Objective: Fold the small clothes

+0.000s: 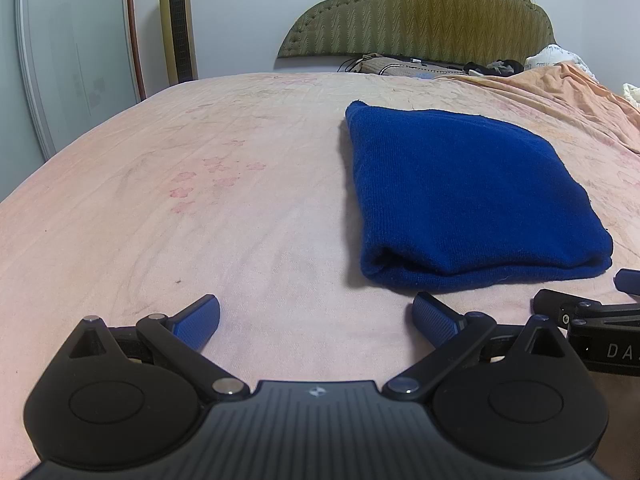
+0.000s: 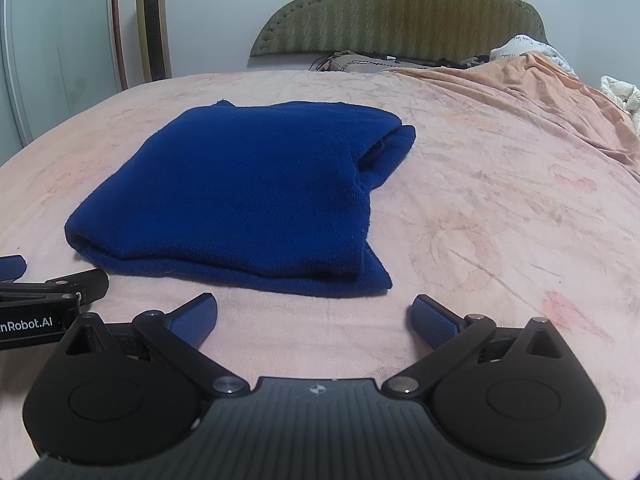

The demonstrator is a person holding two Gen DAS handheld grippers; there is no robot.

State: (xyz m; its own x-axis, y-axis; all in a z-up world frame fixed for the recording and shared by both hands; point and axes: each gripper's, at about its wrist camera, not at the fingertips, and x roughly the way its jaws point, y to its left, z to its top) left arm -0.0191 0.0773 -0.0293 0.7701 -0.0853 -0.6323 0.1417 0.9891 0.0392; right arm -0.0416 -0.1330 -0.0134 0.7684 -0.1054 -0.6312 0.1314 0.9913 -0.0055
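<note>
On the bed (image 1: 200,140), over a pink flower-printed sheet (image 2: 500,200), lies a blue knitted garment (image 2: 248,184), already doubled into a thick, roughly rectangular pad. Both tools sit low over the sheet at the near side of it, side by side and close together, neither one touching the cloth.

The left tool (image 1: 316,322) has its blue pads spread wide and grips nothing. From its camera the garment (image 1: 460,196) lies ahead and off to the right; only the near left corner of the pad comes near the tool's right pad. The right tool (image 2: 314,320) is likewise released and empty, and the garment lies straight ahead of it and a little to the left, its near edge just beyond the pads. So the pad sits more squarely before the right tool, which looks the nearer of the two.

The garment's long axis seems to run away from the tools toward the headboard (image 1: 420,12), with a rounded fold at the near edge. On the right side the layers do not match: a lower layer sticks out past the upper one, as a flap at the near right corner and again at the far right end.

To my eye the folding is nearly done. Any next move would probably start from that near edge or the uneven right side, within the right tool's easier reach.
</note>
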